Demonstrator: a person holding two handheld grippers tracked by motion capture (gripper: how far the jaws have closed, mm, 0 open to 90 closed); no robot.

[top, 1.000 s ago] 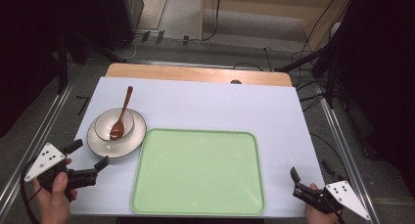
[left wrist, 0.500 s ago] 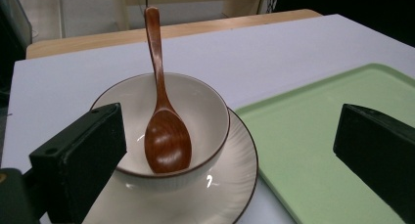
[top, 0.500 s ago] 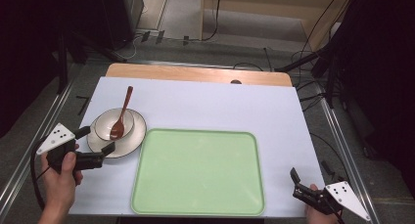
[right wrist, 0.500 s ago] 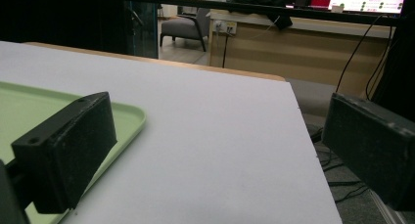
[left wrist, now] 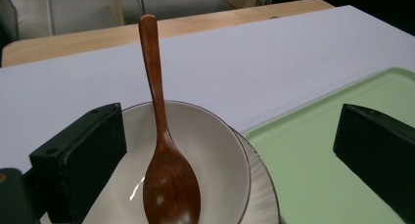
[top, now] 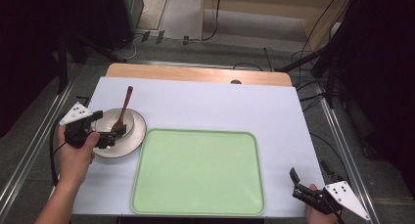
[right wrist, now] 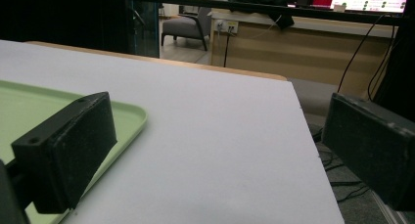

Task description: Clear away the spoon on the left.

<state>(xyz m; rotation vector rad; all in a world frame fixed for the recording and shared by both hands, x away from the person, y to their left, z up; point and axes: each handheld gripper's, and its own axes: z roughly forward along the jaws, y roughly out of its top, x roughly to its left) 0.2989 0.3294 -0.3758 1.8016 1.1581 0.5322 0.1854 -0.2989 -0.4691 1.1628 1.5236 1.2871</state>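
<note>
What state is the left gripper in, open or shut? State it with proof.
Open. In the left gripper view the left gripper has its jaws spread wide, one on each side of the bowl that holds the wooden spoon, gripping nothing.

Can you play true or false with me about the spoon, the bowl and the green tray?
1. The spoon lies in the bowl. True.
2. The bowl sits on the tray. False: it sits on a plate beside the tray, and nothing lies on the tray.
3. The left gripper has its jaws open at the bowl. True.
4. The left gripper is squeezing the spoon. False: the spoon lies between the open jaws, and they do not pinch it.
5. The right gripper is over the bowl. False: it is at the table's near right corner, far from the bowl, jaws open.
</note>
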